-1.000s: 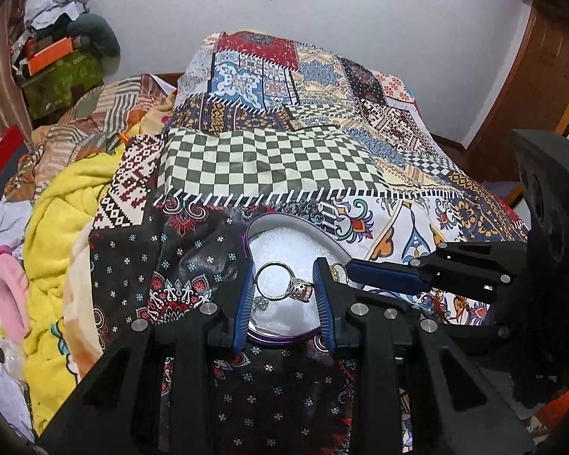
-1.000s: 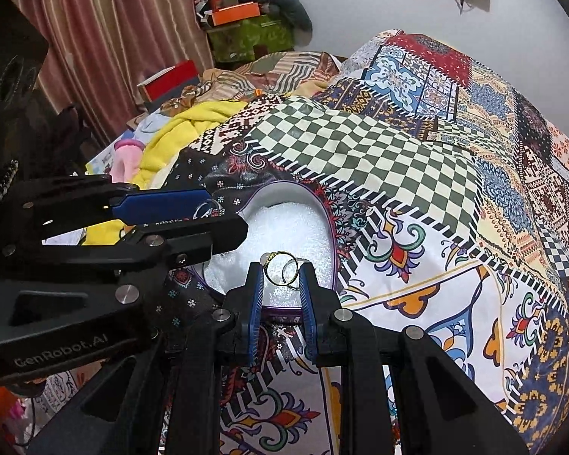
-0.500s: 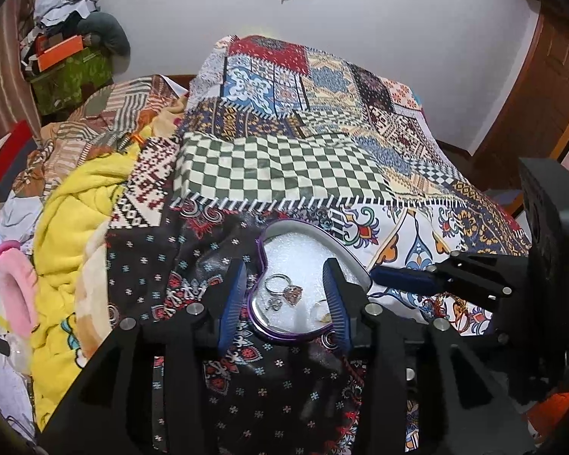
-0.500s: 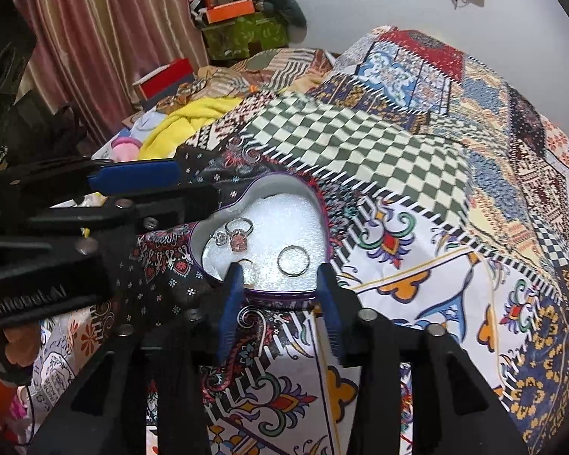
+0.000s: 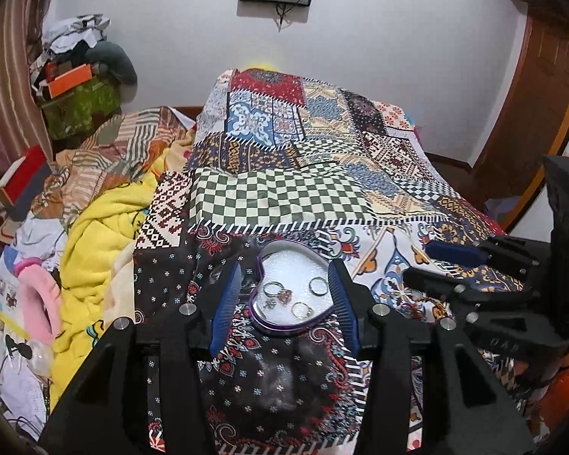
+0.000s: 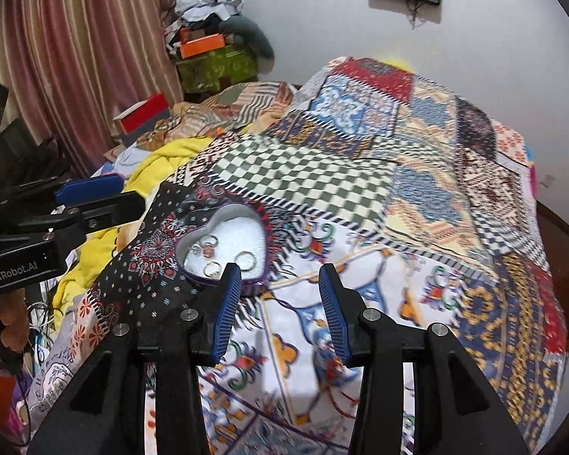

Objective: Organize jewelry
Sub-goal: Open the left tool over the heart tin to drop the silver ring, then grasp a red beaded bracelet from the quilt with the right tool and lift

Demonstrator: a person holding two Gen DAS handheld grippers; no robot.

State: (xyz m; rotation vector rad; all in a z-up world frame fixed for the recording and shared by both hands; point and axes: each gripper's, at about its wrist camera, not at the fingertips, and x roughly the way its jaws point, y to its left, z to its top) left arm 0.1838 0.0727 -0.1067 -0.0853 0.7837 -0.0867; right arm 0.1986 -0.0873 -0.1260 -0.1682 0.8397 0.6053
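A purple heart-shaped tin [image 5: 260, 265] with a white lining lies on the patchwork bed cover. Inside it rest a silver ring with a pink stone [image 5: 284, 295], a plain silver ring [image 5: 317, 286] and a gold ring [image 5: 301, 309]. My left gripper [image 5: 284, 276] is open above the tin, its blue pads either side of it, holding nothing. In the right wrist view the tin [image 6: 261, 223] sits left of my right gripper [image 6: 280, 276], which is open and empty over the cover. The right gripper [image 5: 442, 263] also shows at the right of the left wrist view.
The patchwork bed cover [image 5: 284, 197] fills the middle. A yellow blanket [image 5: 98, 235] and a pink item [image 5: 41, 295] lie at the left. Boxes [image 6: 208, 60] are stacked by the striped curtain [image 6: 76, 57]. A wooden door [image 5: 531, 113] stands at the right.
Both grippers opened, left their rings in the tin, and drew back and up. The right gripper also shifted to the right of the tin.
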